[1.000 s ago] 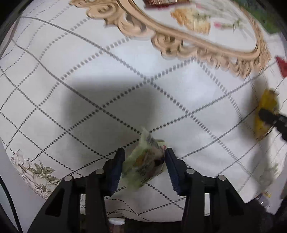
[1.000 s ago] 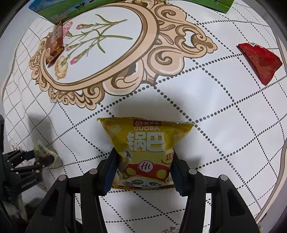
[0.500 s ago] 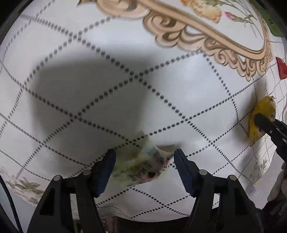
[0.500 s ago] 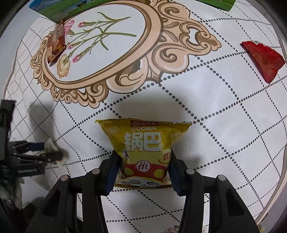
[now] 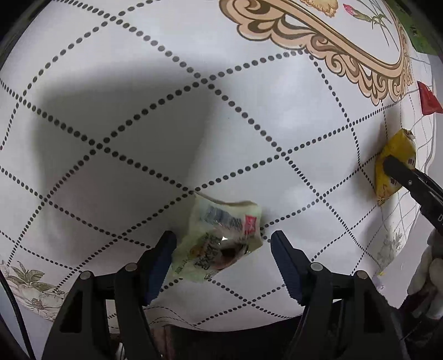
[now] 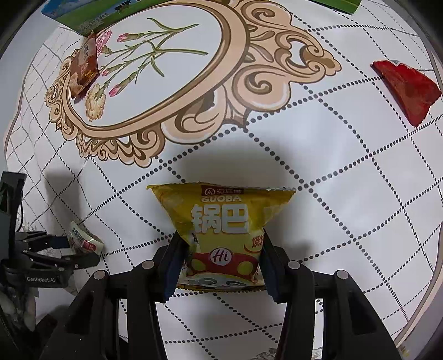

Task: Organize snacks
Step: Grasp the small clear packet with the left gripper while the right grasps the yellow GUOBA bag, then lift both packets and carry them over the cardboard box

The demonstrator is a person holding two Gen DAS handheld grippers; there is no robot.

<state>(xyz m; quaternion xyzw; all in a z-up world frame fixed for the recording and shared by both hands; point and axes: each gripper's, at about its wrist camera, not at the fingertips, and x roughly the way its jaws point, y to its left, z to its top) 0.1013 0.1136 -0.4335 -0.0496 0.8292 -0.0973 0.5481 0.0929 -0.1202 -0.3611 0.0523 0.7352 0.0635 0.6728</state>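
The left gripper [image 5: 223, 246] was opening, its jaws parting around a small pale green snack packet [image 5: 218, 241] that lay on the counter [image 5: 138, 124] between them. One jaw sat just beside the packet's edge at about nine o'clock; the other stood clear of it at three o'clock. The packet looked crumpled and rested flat, near the counter's rim at six o'clock in the left wrist view.

The right gripper [image 6: 218, 263] was narrow and clamped on the lower part of a yellow snack bag [image 6: 221, 229], pinching it so the top flared out above the jaws. Its bottom edge appeared to meet the cloth, though whether it carried any weight there could not be told.

Further off in the right wrist view lay a red packet [image 6: 407, 88] at two o'clock, a brown packet [image 6: 84, 66] at ten o'clock on the floral medallion, and green boxes [image 6: 91, 16] at the far edge near eleven o'clock.

The risks seemed modest. The green packet lay close to the near rim, so a jaw brushing it on withdrawal could nudge it toward the drop. Its crinkly film might also cling to the nearer pad and lift with it. The yellow bag, held low and puffed with air, could slide out of the pinch or burst if squeezed harder.
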